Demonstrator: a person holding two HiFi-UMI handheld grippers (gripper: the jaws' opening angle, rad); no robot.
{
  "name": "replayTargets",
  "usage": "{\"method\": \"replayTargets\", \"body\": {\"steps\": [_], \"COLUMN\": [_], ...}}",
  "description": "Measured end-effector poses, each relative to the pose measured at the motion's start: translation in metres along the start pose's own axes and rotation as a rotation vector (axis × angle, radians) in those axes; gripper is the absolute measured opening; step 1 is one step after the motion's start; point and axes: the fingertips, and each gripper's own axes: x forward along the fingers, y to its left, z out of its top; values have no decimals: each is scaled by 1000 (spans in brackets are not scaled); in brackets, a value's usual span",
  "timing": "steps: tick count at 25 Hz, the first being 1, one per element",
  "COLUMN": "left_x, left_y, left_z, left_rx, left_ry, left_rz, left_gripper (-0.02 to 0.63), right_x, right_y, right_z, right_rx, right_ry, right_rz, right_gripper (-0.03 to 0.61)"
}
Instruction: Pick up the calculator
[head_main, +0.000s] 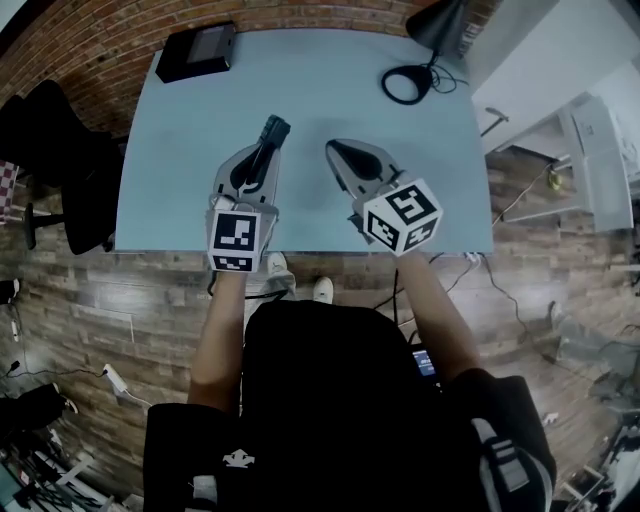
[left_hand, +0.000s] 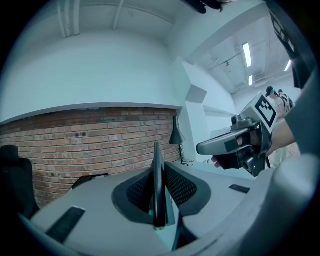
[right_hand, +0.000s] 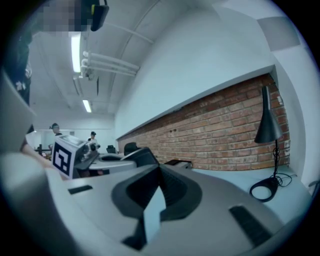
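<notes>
On the table (head_main: 330, 100), a lamp (head_main: 438, 26) stands far right, a box (head_main: 197, 52) far left; the calculator (head_main: 276, 127) sits between the left gripper's (head_main: 266, 148) jaws above it.

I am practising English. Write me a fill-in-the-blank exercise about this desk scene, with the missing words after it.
1. The left gripper is shut on the ___.
2. The right gripper holds ___.
3. The lamp stands at the table's far ___ corner.
4. The black box lies at its far ___ corner.
Missing words: calculator; nothing; right; left.
</notes>
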Motion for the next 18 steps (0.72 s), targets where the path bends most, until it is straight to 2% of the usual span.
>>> {"method": "replayTargets", "body": {"steps": [12, 18], "left_x": [-41, -60], "left_y": [4, 14], "left_z": [-2, -8], "left_rx": [-30, -124], "left_ry": [2, -2], "left_rz": [99, 131], "left_gripper": [66, 66], "right_x": [10, 21], "right_y": [34, 49], "right_z": [-5, -6], "right_rx": [-7, 1], "right_ry": [4, 7], "right_rz": [118, 160], "right_gripper": [5, 5]}}
